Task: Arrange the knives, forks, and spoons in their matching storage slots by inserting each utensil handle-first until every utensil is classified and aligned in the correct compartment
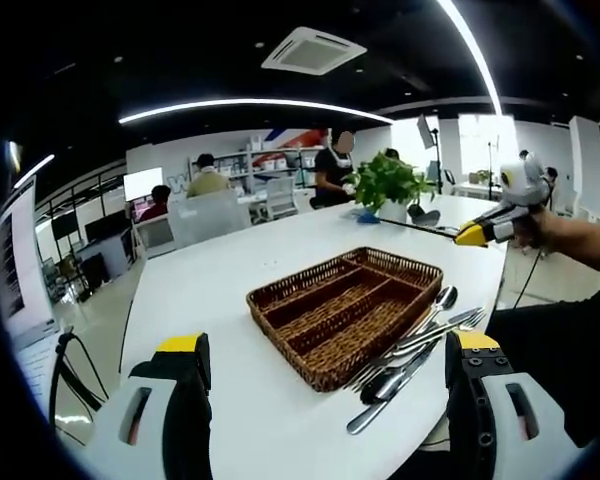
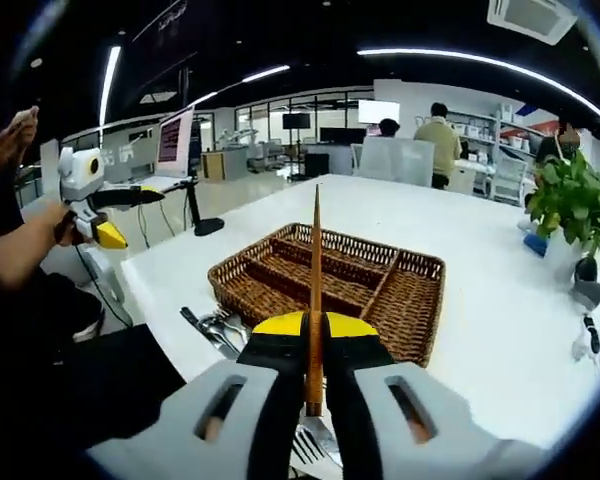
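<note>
A wicker basket [image 1: 280,292] with long divided slots lies on the white table [image 1: 210,280]. Along its right side lies a pile of metal spoons, forks and knives [image 1: 410,350]. My left gripper [image 1: 330,343] hovers low before the basket, open wide and holding nothing. The right gripper [image 1: 480,234] comes in at upper right, held by a hand. In the right gripper view, my right gripper [image 2: 315,325] is shut on a thin brown stick-like utensil [image 2: 315,250] that points up over the basket [image 2: 420,262]. Loose cutlery [image 2: 215,325] lies left of the jaws.
A potted plant [image 1: 385,185] [image 2: 570,200] stands at the table's far end. A black stand [image 2: 205,225] sits near the left table edge, and the left gripper [image 2: 90,190], held by a hand, shows at the left. Several people sit or stand at desks behind.
</note>
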Available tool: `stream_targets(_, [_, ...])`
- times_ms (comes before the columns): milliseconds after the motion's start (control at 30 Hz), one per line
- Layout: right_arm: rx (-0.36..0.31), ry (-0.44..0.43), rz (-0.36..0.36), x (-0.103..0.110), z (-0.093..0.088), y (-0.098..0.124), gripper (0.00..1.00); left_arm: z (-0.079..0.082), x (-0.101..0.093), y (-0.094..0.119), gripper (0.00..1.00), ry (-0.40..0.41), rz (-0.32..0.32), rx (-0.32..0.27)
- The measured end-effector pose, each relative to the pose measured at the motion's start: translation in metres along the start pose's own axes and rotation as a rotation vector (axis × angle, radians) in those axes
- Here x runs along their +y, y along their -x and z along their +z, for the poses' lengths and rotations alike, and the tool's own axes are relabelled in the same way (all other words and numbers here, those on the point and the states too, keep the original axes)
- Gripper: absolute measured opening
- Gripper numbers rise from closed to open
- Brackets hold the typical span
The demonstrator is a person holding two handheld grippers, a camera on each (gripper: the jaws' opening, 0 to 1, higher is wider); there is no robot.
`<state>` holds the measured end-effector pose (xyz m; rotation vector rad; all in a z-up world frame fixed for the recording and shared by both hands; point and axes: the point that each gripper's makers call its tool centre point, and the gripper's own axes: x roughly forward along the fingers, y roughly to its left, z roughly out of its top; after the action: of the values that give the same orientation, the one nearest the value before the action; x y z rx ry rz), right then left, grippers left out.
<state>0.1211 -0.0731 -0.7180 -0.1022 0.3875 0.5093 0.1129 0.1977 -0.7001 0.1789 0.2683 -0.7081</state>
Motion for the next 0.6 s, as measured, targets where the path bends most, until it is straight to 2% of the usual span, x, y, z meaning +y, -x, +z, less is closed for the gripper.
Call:
stream_targets(200, [0.013,-0.046,-0.071,-0.016,0.003,0.004,0.03,0.001,0.002,0.0,1.0,0.0,0.006,-0.001])
stream_targets(300, [-0.007,-0.078,-0.105,-0.026,0.009,0.008,0.03,0.002,0.001,0.0,1.0,0.001,-0.004,-0.007])
stream_targets(433, [-0.029,-0.106,-0.127,-0.034,0.015,0.011,0.03,0.003,0.0,-0.001,1.0,-0.008,-0.005,-0.006])
stream_targets(567, [-0.01,-0.126,-0.136,-0.038,0.015,0.012,0.03,0.003,0.0,-0.001,1.0,-0.001,-0.004,-0.013])
stream_targets(600, [0.019,-0.065,-0.196,-0.046,0.012,0.015,0.03,0.003,0.0,-0.001,1.0,-0.002,-0.003,-0.013])
